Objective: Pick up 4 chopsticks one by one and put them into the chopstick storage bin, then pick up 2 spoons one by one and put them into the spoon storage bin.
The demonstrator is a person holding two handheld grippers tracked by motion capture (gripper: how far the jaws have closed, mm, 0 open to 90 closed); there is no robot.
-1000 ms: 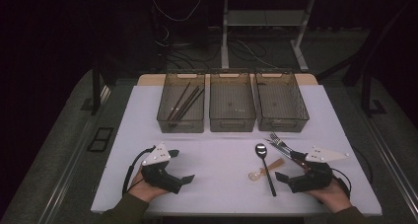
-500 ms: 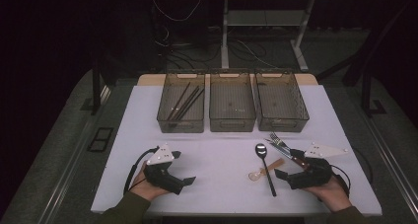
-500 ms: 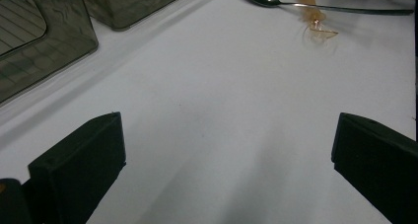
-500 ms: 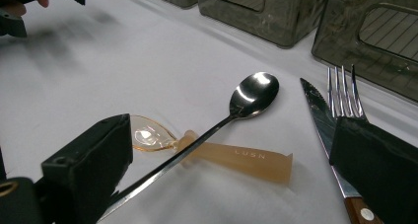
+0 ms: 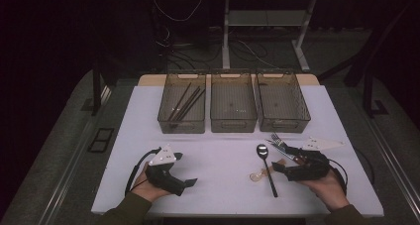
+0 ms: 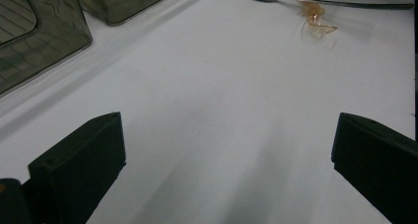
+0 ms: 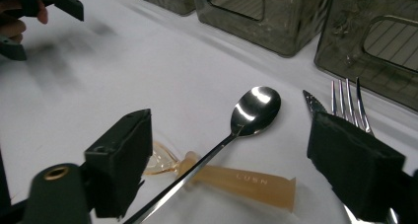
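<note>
Two grippers rest in your hands on the table [image 5: 223, 158], left gripper [image 5: 184, 169] and right gripper [image 5: 283, 159], both with jaws spread and holding nothing. Between the right jaws lies the spoon [image 7: 236, 123] across an amber spoon [image 7: 231, 177]; a fork [image 7: 347, 103] is beside them. Three bins [image 5: 233, 103] stand beyond.

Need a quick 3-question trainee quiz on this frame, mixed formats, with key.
1. True or false: the left tool is shut on the spoon.
2. Which bin holds the dark chopsticks? A) left bin B) middle bin C) right bin
3. Fill in: the spoon's handle lies across an amber plastic ____.

Key
1. False: its jaws stand wide apart over bare table, and the spoon lies off by the right tool.
2. A.
3. Spoon; its clear bowl shows left of the metal handle in the right gripper view.
</note>
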